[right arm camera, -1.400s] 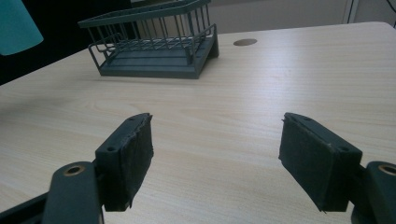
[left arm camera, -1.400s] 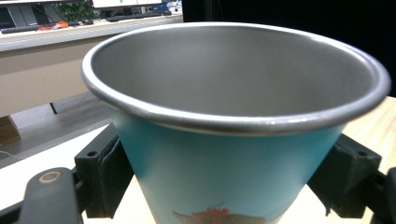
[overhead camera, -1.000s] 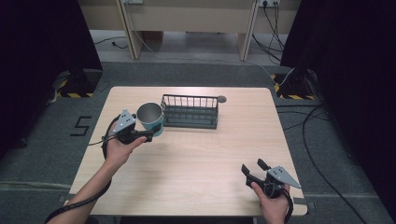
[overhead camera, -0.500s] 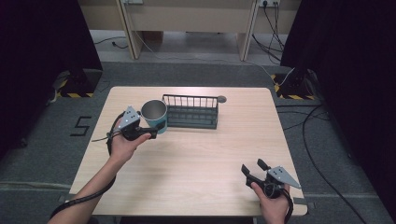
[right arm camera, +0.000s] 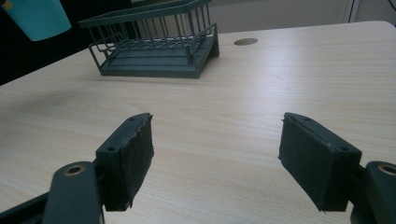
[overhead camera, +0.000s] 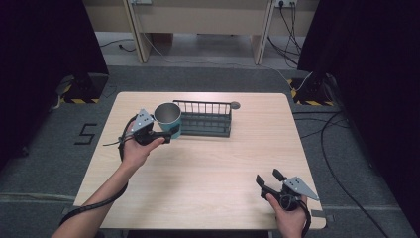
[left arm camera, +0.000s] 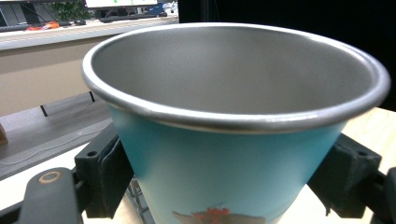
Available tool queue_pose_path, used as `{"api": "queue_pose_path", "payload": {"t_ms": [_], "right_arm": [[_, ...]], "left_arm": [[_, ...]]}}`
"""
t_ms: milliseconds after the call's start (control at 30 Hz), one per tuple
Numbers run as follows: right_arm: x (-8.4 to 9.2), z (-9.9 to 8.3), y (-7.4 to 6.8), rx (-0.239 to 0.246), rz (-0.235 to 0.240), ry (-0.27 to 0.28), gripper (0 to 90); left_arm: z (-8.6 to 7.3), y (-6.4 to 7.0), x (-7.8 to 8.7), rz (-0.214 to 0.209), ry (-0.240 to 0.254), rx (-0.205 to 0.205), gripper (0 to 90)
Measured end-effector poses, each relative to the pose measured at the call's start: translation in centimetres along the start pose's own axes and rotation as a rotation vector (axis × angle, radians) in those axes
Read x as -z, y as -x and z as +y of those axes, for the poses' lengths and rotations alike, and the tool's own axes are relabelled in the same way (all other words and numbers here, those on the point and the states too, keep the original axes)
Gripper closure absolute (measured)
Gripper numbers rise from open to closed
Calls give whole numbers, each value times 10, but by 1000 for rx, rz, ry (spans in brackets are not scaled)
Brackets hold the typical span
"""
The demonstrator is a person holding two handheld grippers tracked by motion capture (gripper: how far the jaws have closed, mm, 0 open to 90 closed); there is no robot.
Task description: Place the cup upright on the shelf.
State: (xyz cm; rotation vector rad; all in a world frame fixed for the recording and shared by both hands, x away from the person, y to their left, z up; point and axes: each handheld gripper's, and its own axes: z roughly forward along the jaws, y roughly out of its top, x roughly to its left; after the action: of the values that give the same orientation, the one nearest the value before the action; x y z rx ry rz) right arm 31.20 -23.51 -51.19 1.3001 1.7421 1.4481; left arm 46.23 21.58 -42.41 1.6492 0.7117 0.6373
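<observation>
Left gripper: the left gripper (overhead camera: 166, 135) is raised over the left half of the table, held in the person's left hand (overhead camera: 136, 148); its two black jaws are clamped on the lower sides of the cup, one pad on each flank, as the left gripper view shows.
Cup: the cup (overhead camera: 168, 119) is teal outside and bare metal inside, with a rolled steel rim; it stands mouth up, tipped a little, carried clear of the tabletop just beside the left end of the rack. In the left gripper view the cup (left arm camera: 233, 140) shows a small red mark low on its wall, and its inside looks empty as far as I can see down it.
Rack: the dark wire dish rack (overhead camera: 205, 119) stands on the far middle of the table, its barred back wall on the far side, nothing in it.
Right gripper: the right gripper (overhead camera: 270, 182) sits low at the near right corner of the table, held in the person's right hand (overhead camera: 289, 215); its jaws are spread wide with bare wood between them and grip nothing.
Table: the pale wooden table (overhead camera: 237, 158) has a round grommet (overhead camera: 235, 105) near its far edge, just past the rack's right end.
Floor: grey carpet with cables trailing on the right.
</observation>
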Motion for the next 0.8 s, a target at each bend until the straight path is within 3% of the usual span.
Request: {"api": "queue_pose_path", "payload": {"t_ms": [800], "right_arm": [[-1, -1, 0, -4, 1, -5, 270]], "left_arm": [[12, -3, -29, 9, -4, 1, 167]]}}
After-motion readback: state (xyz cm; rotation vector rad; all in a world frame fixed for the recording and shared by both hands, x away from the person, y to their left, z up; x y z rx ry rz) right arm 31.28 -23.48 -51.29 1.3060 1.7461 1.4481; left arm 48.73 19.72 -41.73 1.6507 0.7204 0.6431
